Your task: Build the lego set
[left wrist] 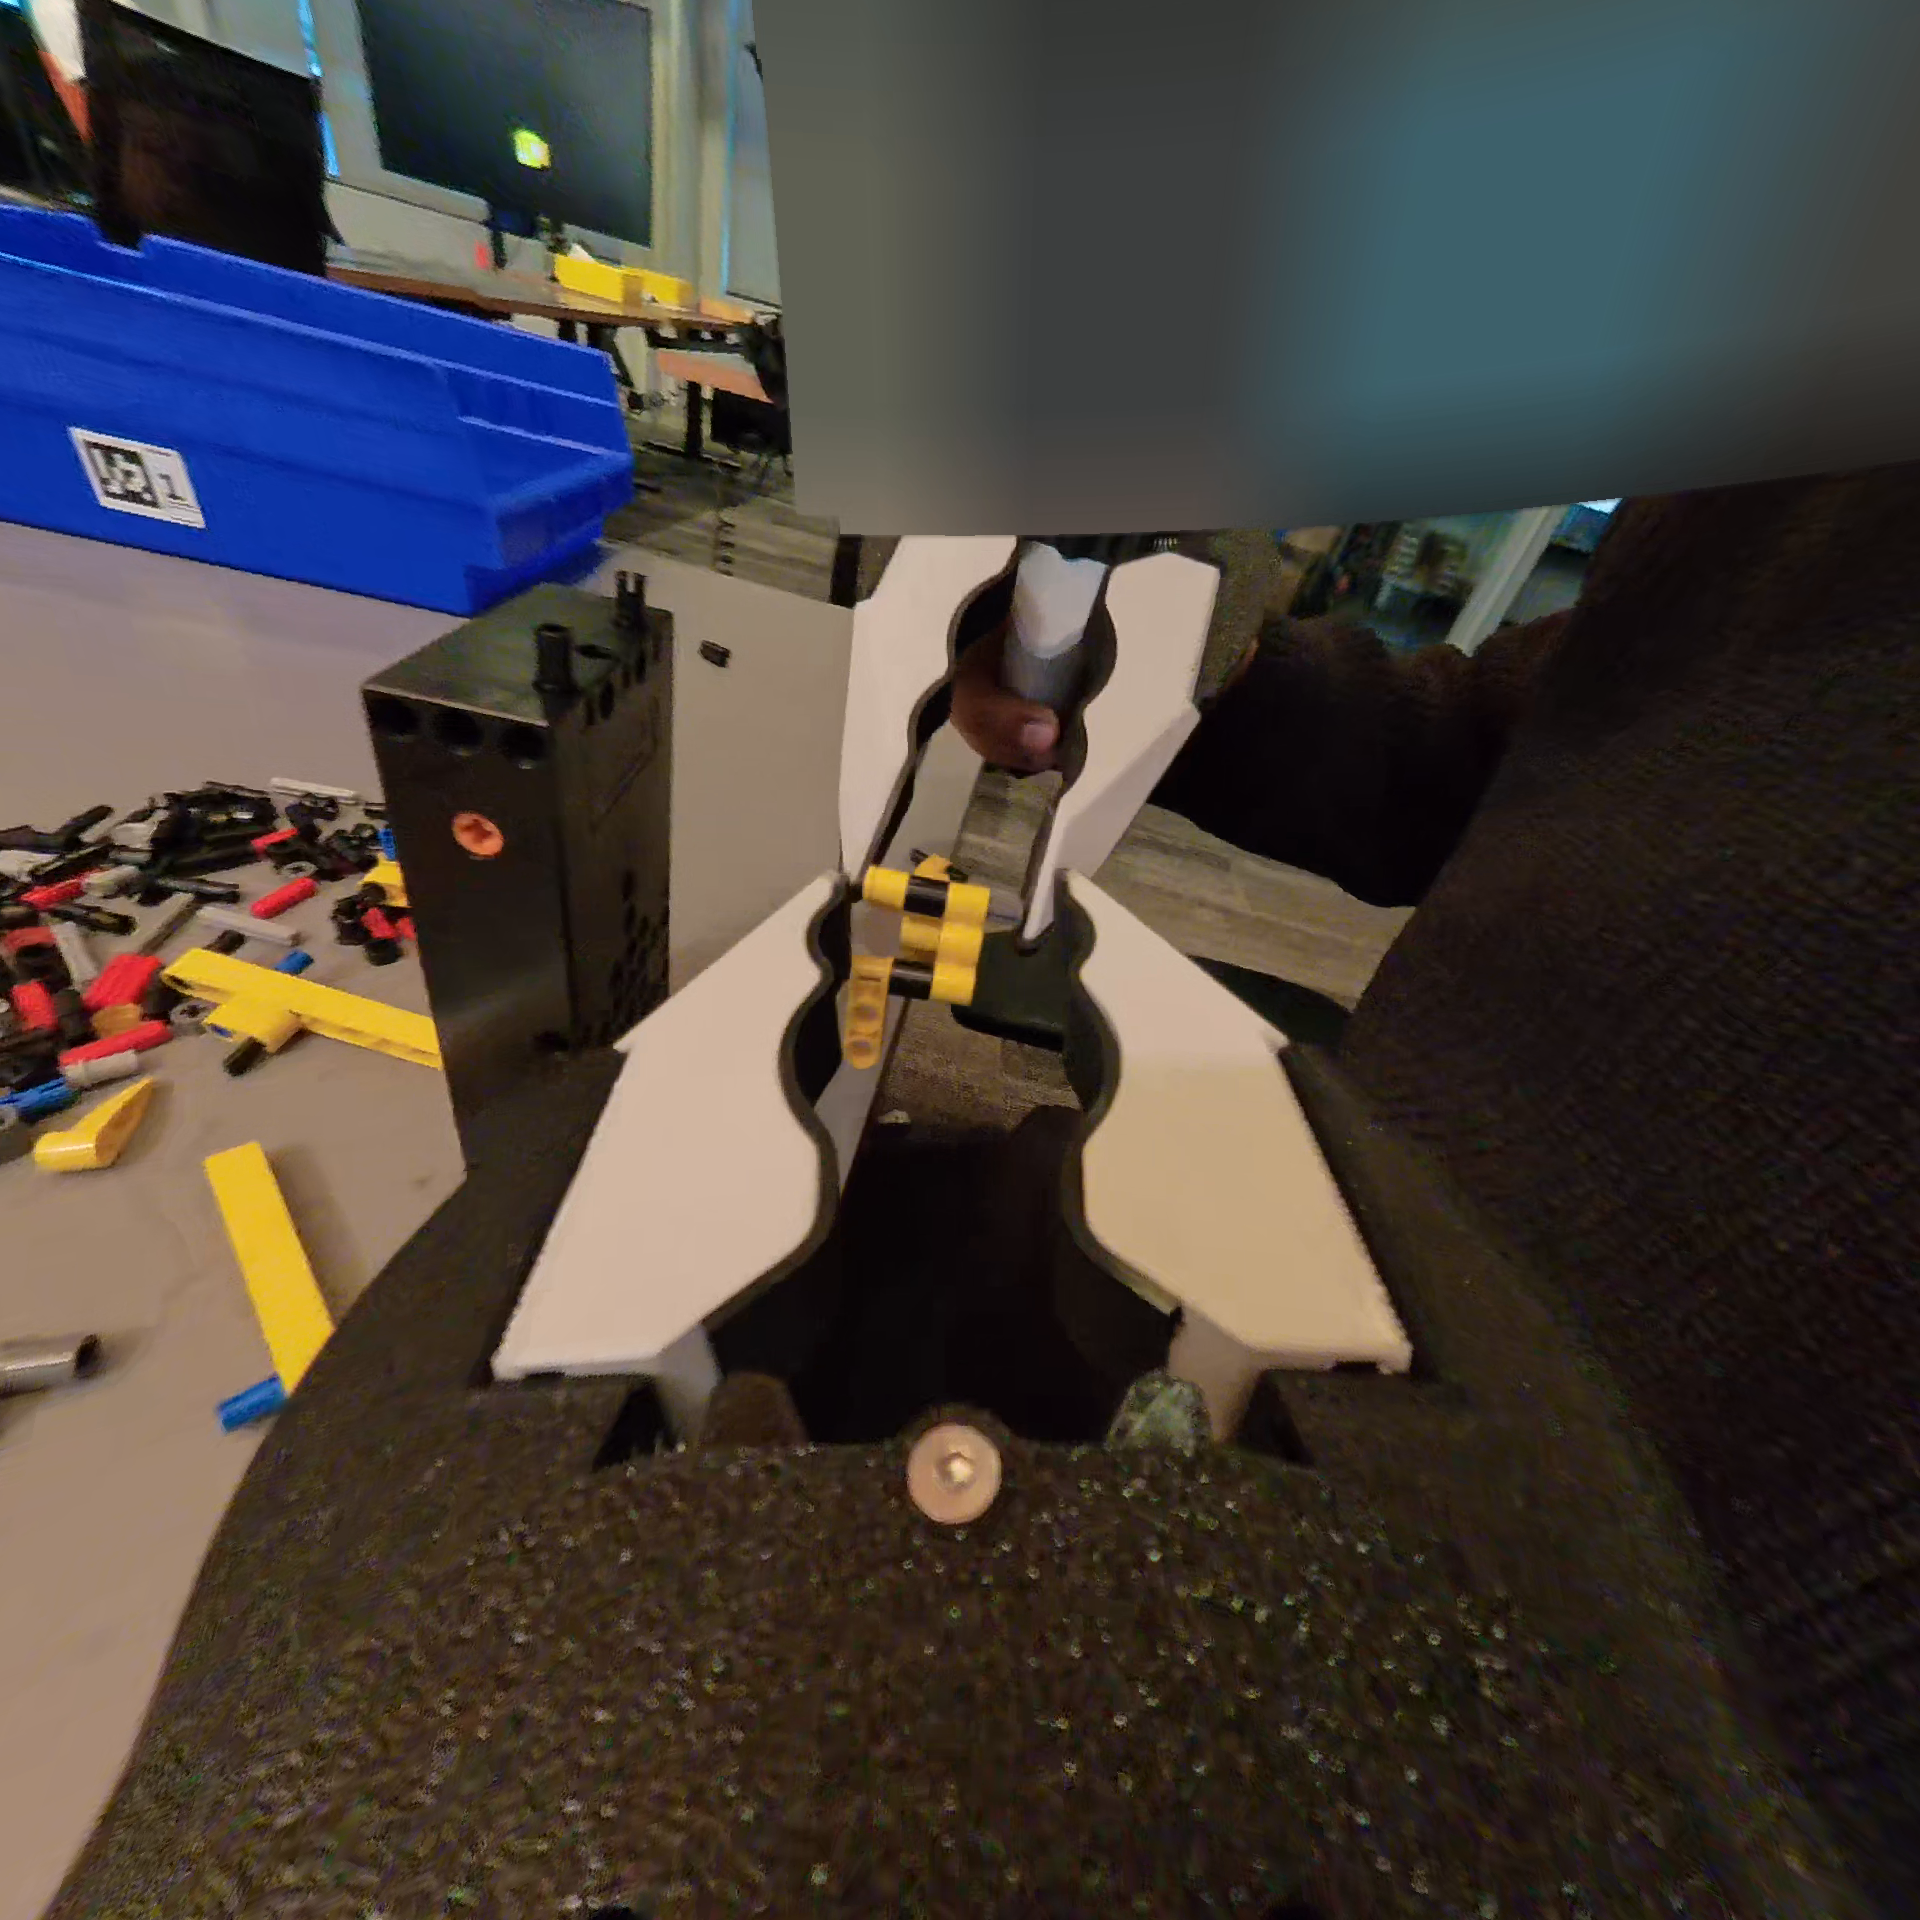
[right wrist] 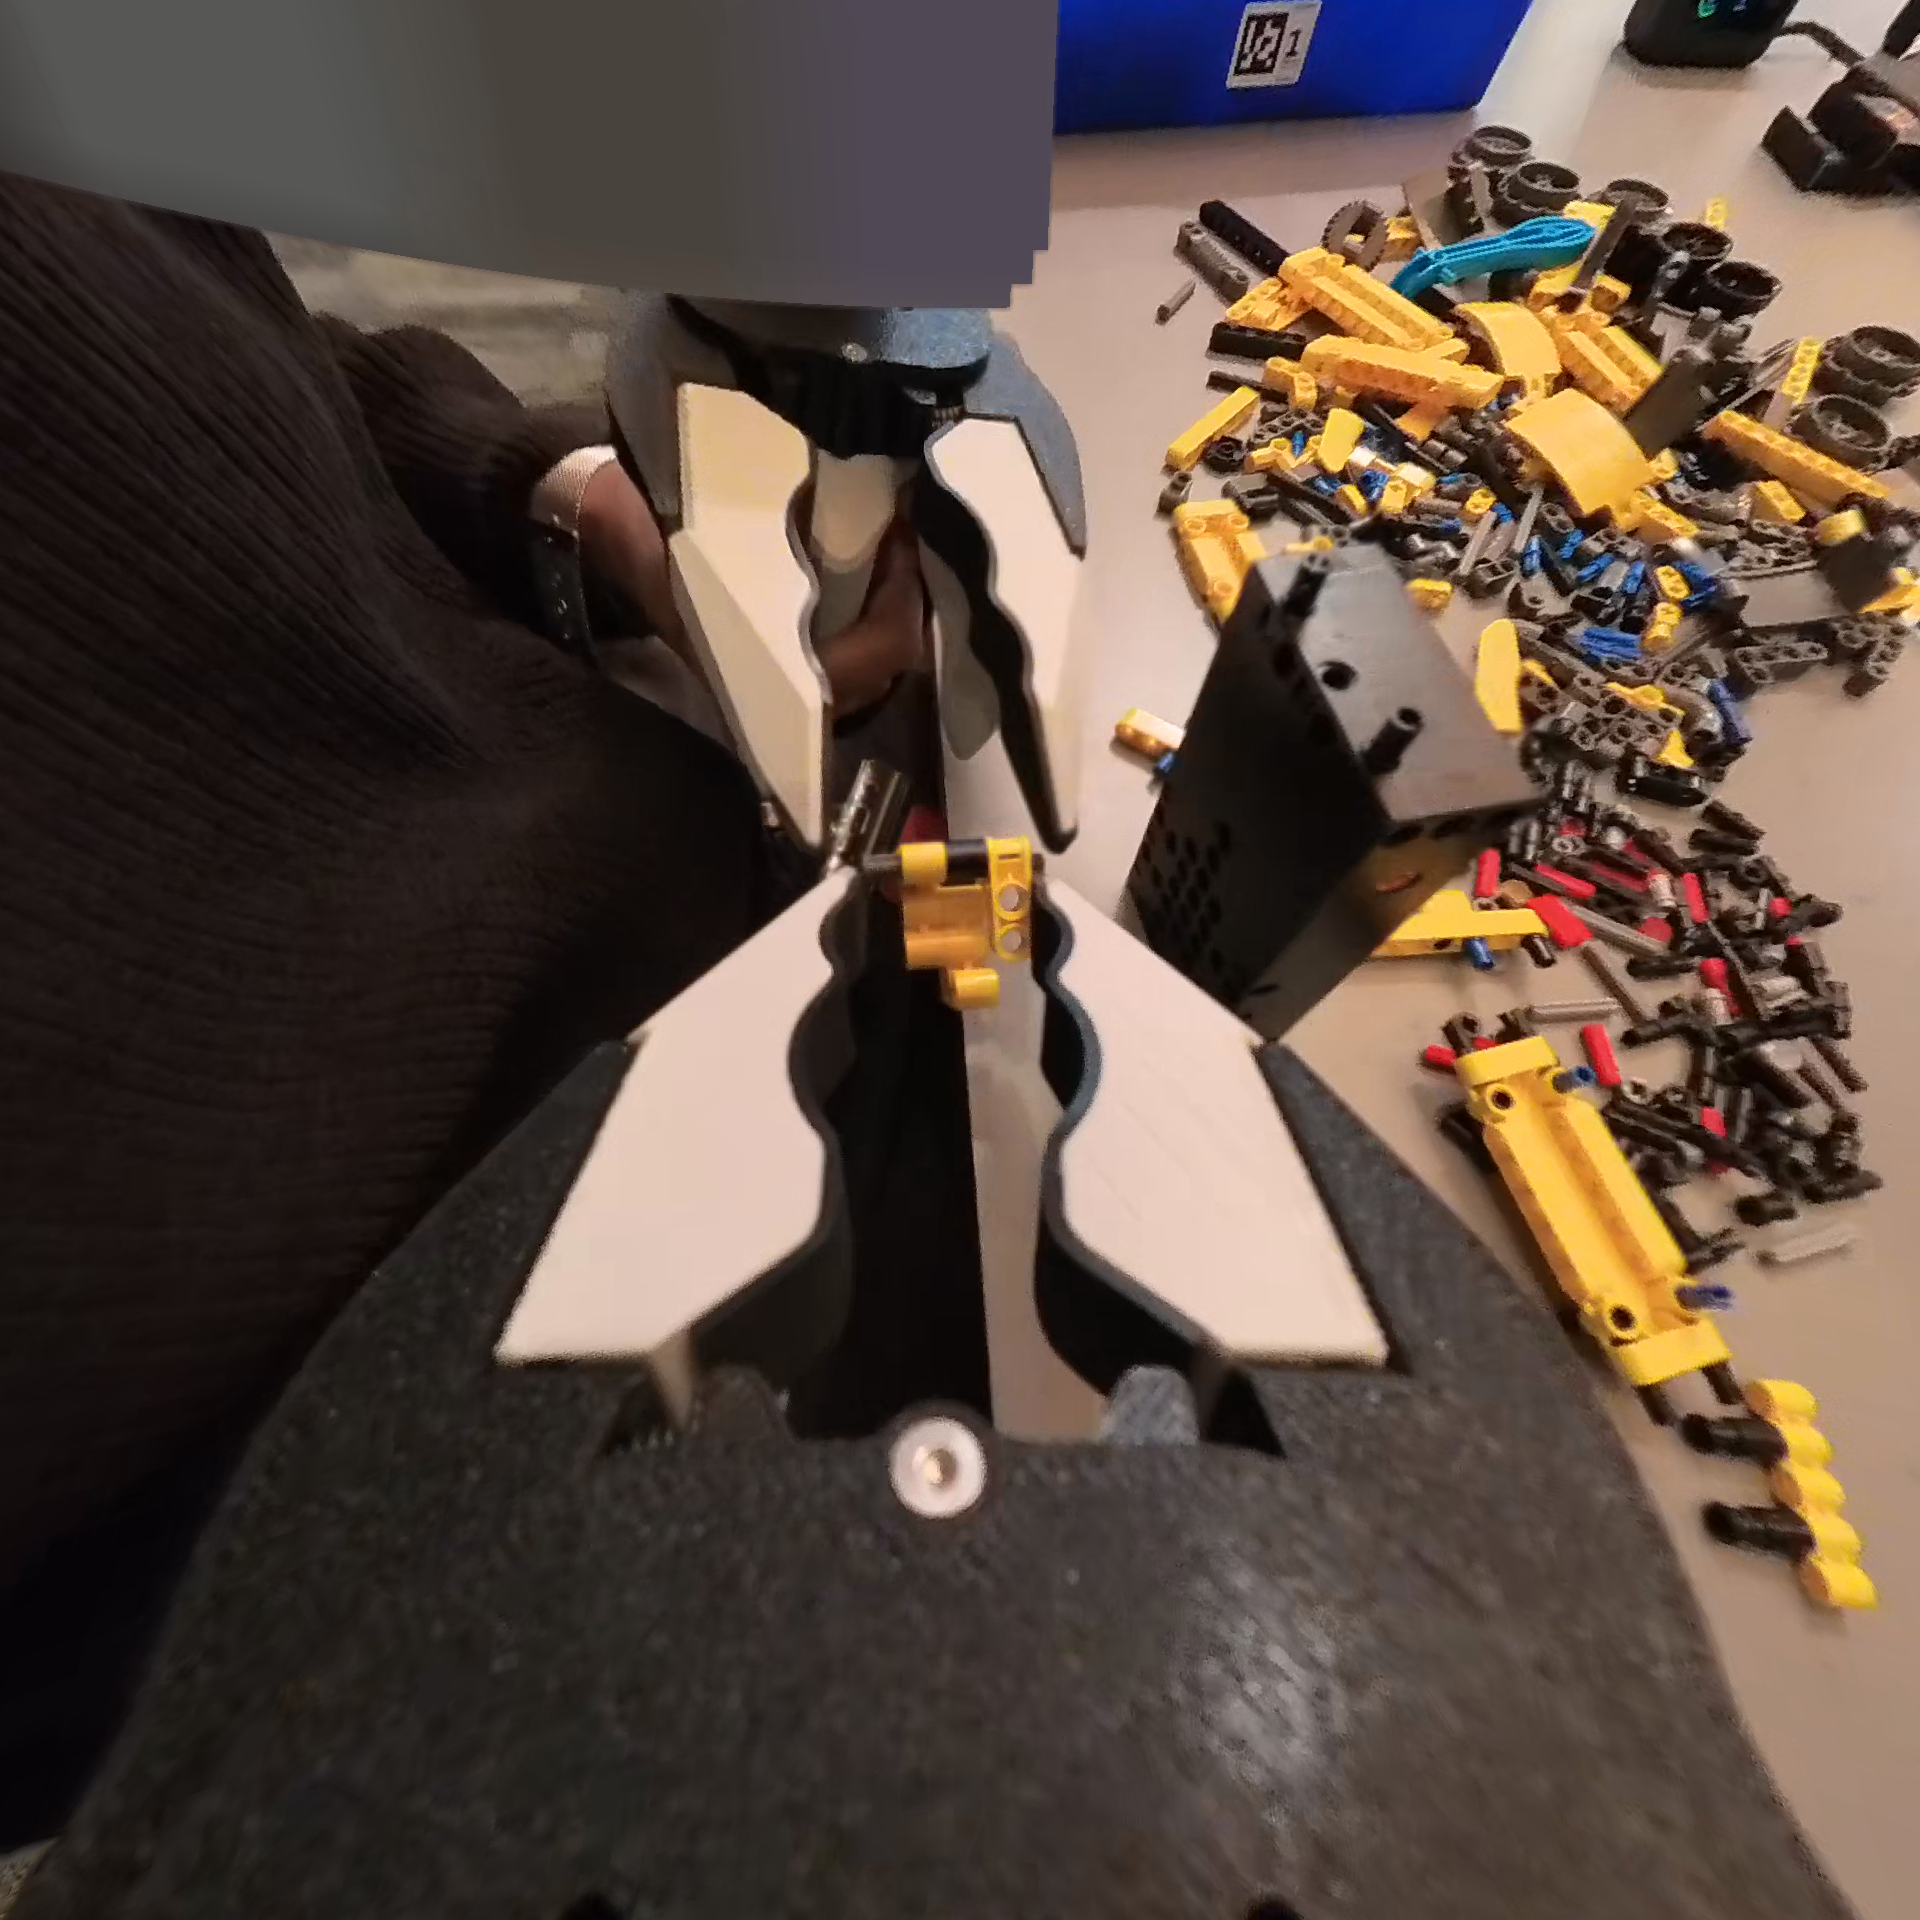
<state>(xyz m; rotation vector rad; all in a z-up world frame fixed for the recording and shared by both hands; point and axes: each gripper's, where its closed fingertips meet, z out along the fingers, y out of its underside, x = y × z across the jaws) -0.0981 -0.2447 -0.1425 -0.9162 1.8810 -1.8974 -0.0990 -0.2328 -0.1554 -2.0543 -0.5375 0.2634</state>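
A small yellow-and-black brick assembly hangs in the air between two grippers that meet tip to tip; it also shows in the right wrist view. My right gripper is closed on its sides, one fingertip on a black pin end and the other on the yellow part. It enters the left wrist view from above. My left gripper has its jaws a little wider, straddling the same assembly. In the right wrist view the left gripper has a grey pin beside one finger.
A black perforated block stands on the grey table close beside the grippers. Loose yellow, black, red and blue parts are spread beyond it. A blue bin sits behind. A person's dark sleeve fills one side. My left and right fingertips are right by each other.
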